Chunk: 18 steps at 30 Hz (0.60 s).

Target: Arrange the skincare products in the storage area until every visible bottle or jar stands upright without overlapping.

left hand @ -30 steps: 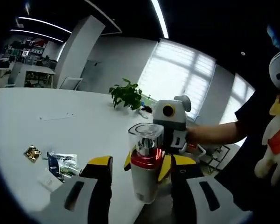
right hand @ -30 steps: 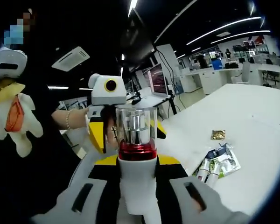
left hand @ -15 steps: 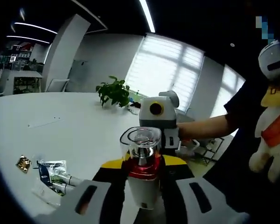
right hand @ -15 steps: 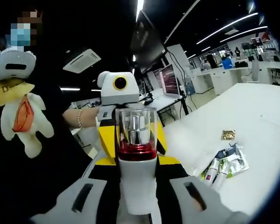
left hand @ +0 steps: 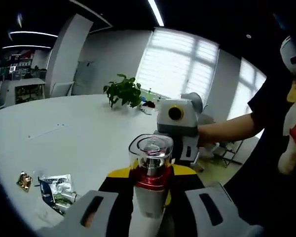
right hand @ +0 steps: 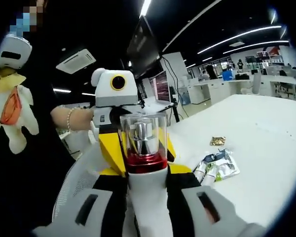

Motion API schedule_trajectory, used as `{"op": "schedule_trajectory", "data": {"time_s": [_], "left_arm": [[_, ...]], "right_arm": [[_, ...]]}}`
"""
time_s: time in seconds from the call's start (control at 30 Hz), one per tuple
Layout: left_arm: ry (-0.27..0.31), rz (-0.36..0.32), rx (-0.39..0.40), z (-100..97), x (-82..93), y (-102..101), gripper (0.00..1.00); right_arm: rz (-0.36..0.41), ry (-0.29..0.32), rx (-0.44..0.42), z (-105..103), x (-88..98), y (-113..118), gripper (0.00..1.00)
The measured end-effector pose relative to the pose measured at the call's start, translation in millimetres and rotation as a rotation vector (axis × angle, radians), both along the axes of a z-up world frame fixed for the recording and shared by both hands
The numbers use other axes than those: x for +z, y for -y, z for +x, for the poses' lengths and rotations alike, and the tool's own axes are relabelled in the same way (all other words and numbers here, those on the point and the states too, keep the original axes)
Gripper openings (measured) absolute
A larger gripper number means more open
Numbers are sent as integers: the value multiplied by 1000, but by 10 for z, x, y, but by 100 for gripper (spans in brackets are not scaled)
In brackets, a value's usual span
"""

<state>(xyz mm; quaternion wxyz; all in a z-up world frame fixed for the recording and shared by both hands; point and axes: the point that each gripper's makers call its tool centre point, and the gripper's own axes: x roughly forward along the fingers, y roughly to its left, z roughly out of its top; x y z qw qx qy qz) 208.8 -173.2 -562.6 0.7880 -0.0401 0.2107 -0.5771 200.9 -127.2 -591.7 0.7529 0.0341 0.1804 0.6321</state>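
A white pump bottle with a red collar and a clear square cap stands upright between the jaws of the left gripper, whose black-and-yellow jaws press against its body from both sides. In the right gripper view the same bottle sits between the jaws of the right gripper, which likewise close on its white body. Each gripper shows beyond the bottle in the other's view, facing its own camera, held by a person's hand and forearm.

Below and to the left of the left gripper's jaws, the white table carries a foil sachet with small tubes and, further out, a small gold wrapper. In the right gripper view these lie to the right of the jaws: the sachet and the gold wrapper.

Past the far table edge a potted plant stands before windows with blinds. Strip lights cross a dark ceiling above desks and monitors. A plush toy hangs against the person's dark clothing.
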Motion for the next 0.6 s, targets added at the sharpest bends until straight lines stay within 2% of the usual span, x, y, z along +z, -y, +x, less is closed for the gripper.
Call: {"op": "schedule_trajectory", "data": {"time_s": [0.27, 0.4, 0.5, 0.6], "left_arm": [[-13, 50, -38, 112, -251, 163, 23], [-8, 61, -40, 159, -299, 210, 23], [-7, 65, -36, 190, -325, 238, 23], [21, 88, -26, 254, -362, 243, 23]], "right_arm": [[-6, -19, -81, 125, -238, 199, 32], [-37, -26, -96, 138, -395, 284, 32], [-23, -23, -114, 182, -407, 325, 32], [-78, 35, -128, 259, -506, 377, 32]]}}
